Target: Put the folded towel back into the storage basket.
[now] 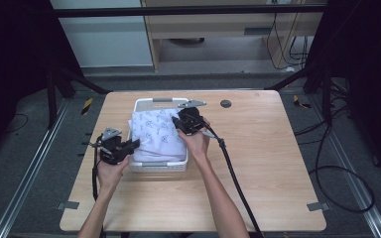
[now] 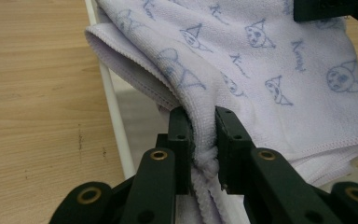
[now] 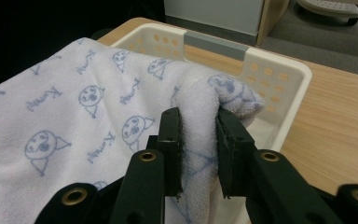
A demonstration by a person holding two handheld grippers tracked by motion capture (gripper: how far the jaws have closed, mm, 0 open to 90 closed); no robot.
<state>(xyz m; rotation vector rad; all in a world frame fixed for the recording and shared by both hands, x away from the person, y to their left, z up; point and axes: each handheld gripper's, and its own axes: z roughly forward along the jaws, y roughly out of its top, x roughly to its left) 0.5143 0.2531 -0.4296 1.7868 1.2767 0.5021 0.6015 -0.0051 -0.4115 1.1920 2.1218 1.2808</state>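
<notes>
A pale lilac towel [image 1: 156, 134] printed with blue cartoon faces lies folded in a white plastic basket [image 1: 144, 166] near the table's middle. My left gripper [image 1: 129, 147] is at the basket's left side, shut on a bunched fold of the towel [image 2: 242, 60]; the cloth is pinched between its jaws [image 2: 201, 140]. My right gripper [image 1: 179, 123] is over the basket's far right part, shut on another thick fold of the towel [image 3: 74, 112], which bulges above its jaws [image 3: 198, 149]. The basket's perforated wall and grey handle [image 3: 216, 44] rise just behind that fold.
The wooden table [image 1: 263, 163] has bare room right of and in front of the basket. A small dark round disc [image 1: 225, 103] lies at the far edge. The right gripper's black cable [image 1: 233, 173] trails toward the near edge. Dark frame posts flank the table.
</notes>
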